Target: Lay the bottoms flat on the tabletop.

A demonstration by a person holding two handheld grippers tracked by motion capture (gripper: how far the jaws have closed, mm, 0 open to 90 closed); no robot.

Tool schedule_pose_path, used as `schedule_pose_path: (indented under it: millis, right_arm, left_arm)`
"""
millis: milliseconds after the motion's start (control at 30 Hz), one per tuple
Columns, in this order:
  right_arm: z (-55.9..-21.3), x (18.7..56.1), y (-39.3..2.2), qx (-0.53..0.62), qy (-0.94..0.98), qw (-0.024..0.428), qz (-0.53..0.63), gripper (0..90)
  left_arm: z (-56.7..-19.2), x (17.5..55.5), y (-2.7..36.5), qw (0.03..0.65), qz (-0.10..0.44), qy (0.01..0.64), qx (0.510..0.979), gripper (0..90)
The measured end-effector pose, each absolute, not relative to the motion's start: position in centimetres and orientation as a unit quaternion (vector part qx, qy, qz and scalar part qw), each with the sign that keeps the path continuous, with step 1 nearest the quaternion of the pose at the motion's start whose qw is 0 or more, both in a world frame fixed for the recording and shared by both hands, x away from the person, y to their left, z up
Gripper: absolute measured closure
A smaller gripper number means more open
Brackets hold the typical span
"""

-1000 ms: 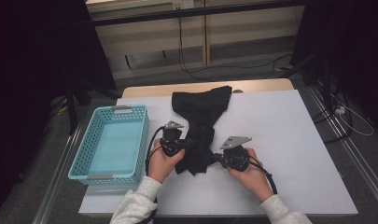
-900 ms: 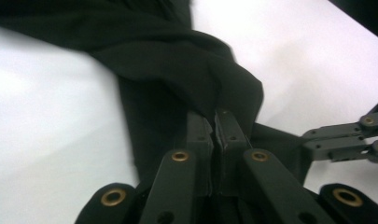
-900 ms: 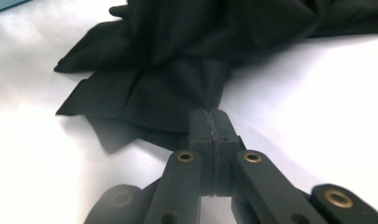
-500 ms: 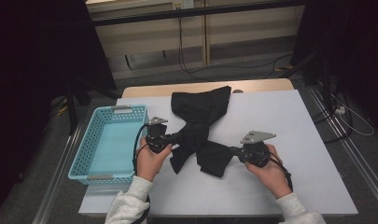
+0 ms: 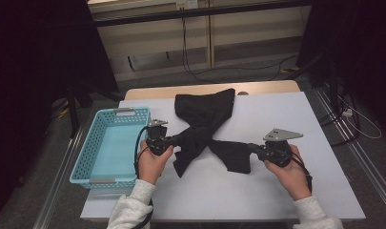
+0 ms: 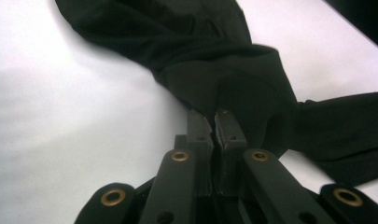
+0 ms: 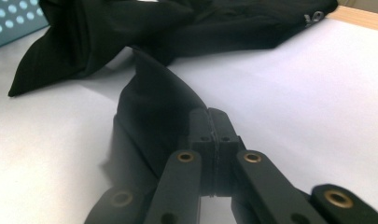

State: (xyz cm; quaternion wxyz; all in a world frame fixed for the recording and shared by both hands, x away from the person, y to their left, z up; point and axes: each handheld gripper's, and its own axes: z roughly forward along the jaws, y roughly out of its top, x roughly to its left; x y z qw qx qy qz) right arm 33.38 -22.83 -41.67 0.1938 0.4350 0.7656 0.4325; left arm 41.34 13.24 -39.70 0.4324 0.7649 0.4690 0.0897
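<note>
Black garment [image 5: 202, 125] on white table [image 5: 286, 186], stretched betw. left tongs [image 5: 170, 141] & right tongs [image 5: 255, 149], both clamped on it.

Black garment [image 5: 205, 126], soft thin fabric, lies on the white table top, partly spread, partly bunched. Upper part broad and flat near the far edge of the table, top corner reaching the wooden strip. From there it narrows toward the near side and splits into two limbs. Left limb runs down-left, creased, a loose end trailing on the table below it. Right limb [image 7: 149, 107] runs down-right, ending in a folded, thicker flap. Cloth [image 6: 233, 88] wrinkled and drawn up where pinched. A small pale mark shows near one far corner.
</note>
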Motion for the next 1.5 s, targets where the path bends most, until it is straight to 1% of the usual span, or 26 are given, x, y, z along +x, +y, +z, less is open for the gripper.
schedule_pose_path:
  millis: [200, 400, 500, 600, 733, 833, 933, 967, 1000, 1033, 1067, 1100, 1133, 1167, 1200, 1233, 1300, 1333, 1400, 1433, 1500]
  right_arm:
    - [-41.3, 33.3, -24.4, 0.449, 0.751, 0.203, 0.44, 90.0]
    - [-41.3, 33.2, -25.0, 0.454, 0.748, 0.206, 0.439, 90.0]
    - [-41.5, 33.1, -24.7, 0.446, 0.756, 0.2, 0.436, 90.0]
    - [-42.1, 33.2, -23.7, 0.43, 0.774, 0.18, 0.429, 90.0]
    - [-43.2, 32.8, -20.8, 0.389, 0.811, 0.154, 0.41, 90.0]
    - [-43.5, 32.4, -18.4, 0.355, 0.83, 0.127, 0.41, 90.0]
    - [-43.6, 32.0, -16.7, 0.329, 0.838, 0.091, 0.425, 90.0]
    - [-43.6, 31.9, -16.2, 0.323, 0.84, 0.087, 0.426, 89.5]
    - [-43.6, 31.8, -15.9, 0.321, 0.841, 0.086, 0.427, 85.1]
    - [-43.6, 31.8, -15.7, 0.323, 0.838, 0.088, 0.43, 78.8]
    - [-43.5, 31.8, -15.7, 0.326, 0.835, 0.094, 0.433, 76.5]
    - [-43.4, 31.9, -15.9, 0.33, 0.833, 0.097, 0.434, 71.6]
    - [-43.3, 32.0, -16.2, 0.336, 0.83, 0.104, 0.434, 62.6]
    - [-43.2, 32.2, -16.6, 0.344, 0.826, 0.119, 0.431, 56.1]
    - [-43.2, 32.3, -17.0, 0.351, 0.822, 0.135, 0.427, 57.0]
    - [-43.2, 32.5, -17.5, 0.359, 0.818, 0.142, 0.426, 55.6]
    - [-43.4, 32.7, -18.4, 0.381, 0.811, 0.153, 0.417, 47.4]
    - [-43.6, 32.9, -18.8, 0.389, 0.811, 0.164, 0.405, 45.1]
    - [-44.0, 33.2, -19.3, 0.411, 0.802, 0.167, 0.399, 39.8]
    - [-44.2, 33.4, -19.4, 0.42, 0.8, 0.169, 0.394, 37.1]
    - [-44.5, 33.6, -19.6, 0.426, 0.803, 0.17, 0.381, 36.6]
  left_arm:
    - [-39.9, 41.5, 13.5, 0.432, 0.087, 0.475, 0.762, 86.3]
    - [-40.2, 41.6, 13.4, 0.431, 0.075, 0.476, 0.763, 86.1]
    - [-40.2, 41.6, 13.2, 0.432, 0.074, 0.474, 0.764, 86.1]
    - [-40.1, 41.6, 13.2, 0.432, 0.073, 0.474, 0.764, 86.1]
    - [-40.0, 41.6, 13.3, 0.439, 0.076, 0.474, 0.759, 86.0]
    - [-40.1, 41.6, 13.3, 0.437, 0.07, 0.474, 0.761, 85.9]
    - [-40.3, 41.6, 13.1, 0.438, 0.071, 0.468, 0.765, 85.6]
    - [-40.4, 41.6, 13.1, 0.437, 0.068, 0.467, 0.766, 85.3]
    - [-40.4, 41.6, 13.1, 0.436, 0.068, 0.466, 0.767, 84.8]
    - [-40.4, 41.6, 13.1, 0.437, 0.07, 0.465, 0.767, 83.3]
    - [-40.4, 41.6, 13.1, 0.438, 0.071, 0.465, 0.766, 80.7]
    - [-40.4, 41.6, 13.1, 0.438, 0.071, 0.464, 0.767, 77.3]
    - [-40.5, 41.5, 13.0, 0.434, 0.073, 0.462, 0.77, 70.7]
    - [-40.6, 41.5, 12.9, 0.432, 0.076, 0.458, 0.773, 61.7]
    - [-40.6, 41.4, 12.8, 0.428, 0.076, 0.455, 0.777, 54.3]
    - [-40.7, 41.3, 12.7, 0.427, 0.077, 0.452, 0.779, 47.3]
    - [-40.8, 41.1, 12.4, 0.428, 0.083, 0.439, 0.785, 33.6]
    - [-40.9, 40.9, 12.2, 0.42, 0.081, 0.435, 0.792, 27.9]
    - [-41.4, 40.5, 11.7, 0.399, 0.078, 0.429, 0.807, 20.5]
    - [-41.7, 40.2, 11.5, 0.393, 0.081, 0.427, 0.81, 18.5]
    - [-42.5, 39.8, 11.0, 0.372, 0.086, 0.418, 0.824, 15.1]
